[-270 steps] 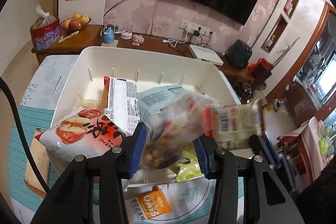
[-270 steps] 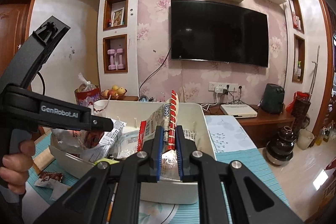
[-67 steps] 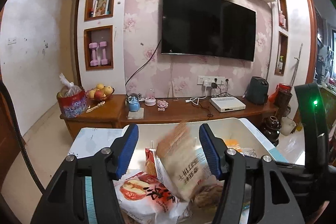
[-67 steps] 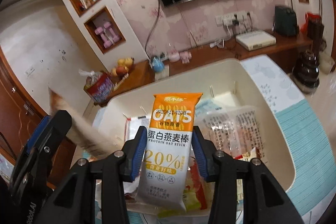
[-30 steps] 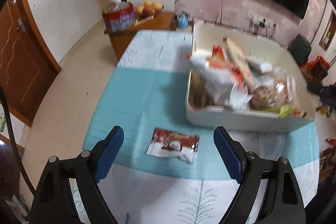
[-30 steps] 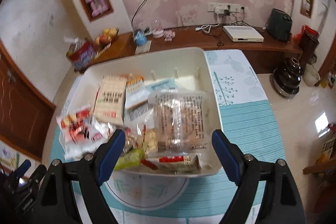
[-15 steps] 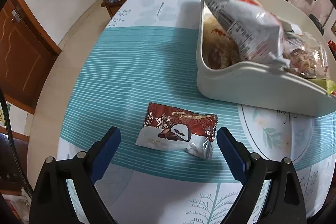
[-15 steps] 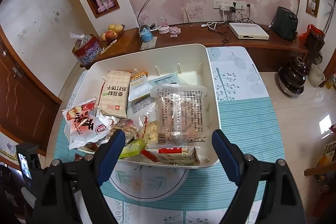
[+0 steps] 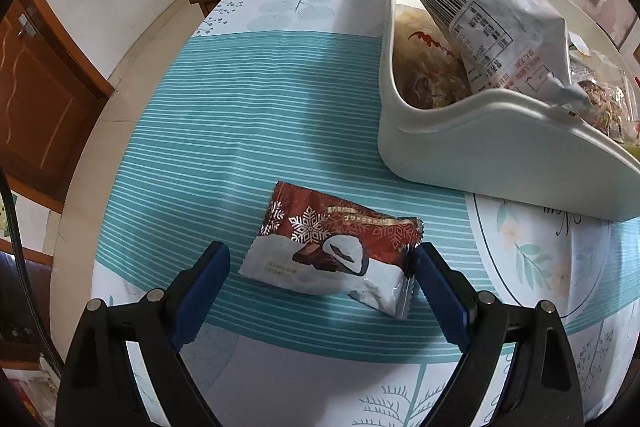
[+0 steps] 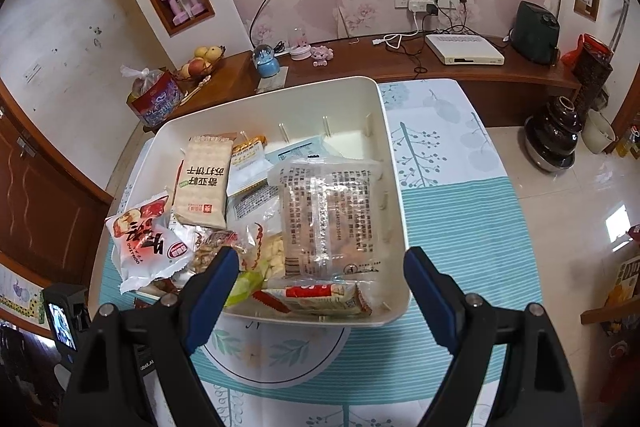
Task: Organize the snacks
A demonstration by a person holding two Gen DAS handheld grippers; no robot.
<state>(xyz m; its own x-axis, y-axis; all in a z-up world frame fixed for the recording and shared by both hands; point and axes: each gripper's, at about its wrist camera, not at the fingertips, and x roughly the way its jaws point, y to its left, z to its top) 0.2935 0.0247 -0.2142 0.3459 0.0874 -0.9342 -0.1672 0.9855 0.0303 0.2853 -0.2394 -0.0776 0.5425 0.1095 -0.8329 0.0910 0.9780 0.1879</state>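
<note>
A red and white chocolate snack packet lies flat on the teal striped tablecloth, in front of the cream bin. My left gripper points down at it, open, with the packet between its blue pads; the left pad stands clear and the right pad is right at the packet's crimped edge. My right gripper hovers open and empty above the bin. Inside lie several snacks: a clear wrapped pack, a cracker pack and a red and white bag.
A grey bag sticks up over the bin's near wall. Behind the table a wooden sideboard carries a fruit bowl and a white box. A dark pot stands on the floor at right. A brown door is at left.
My left gripper has sunk toward the table, and the chocolate packet now lies larger and right between its jaws. The right gripper's view over the bin has hardly shifted.
</note>
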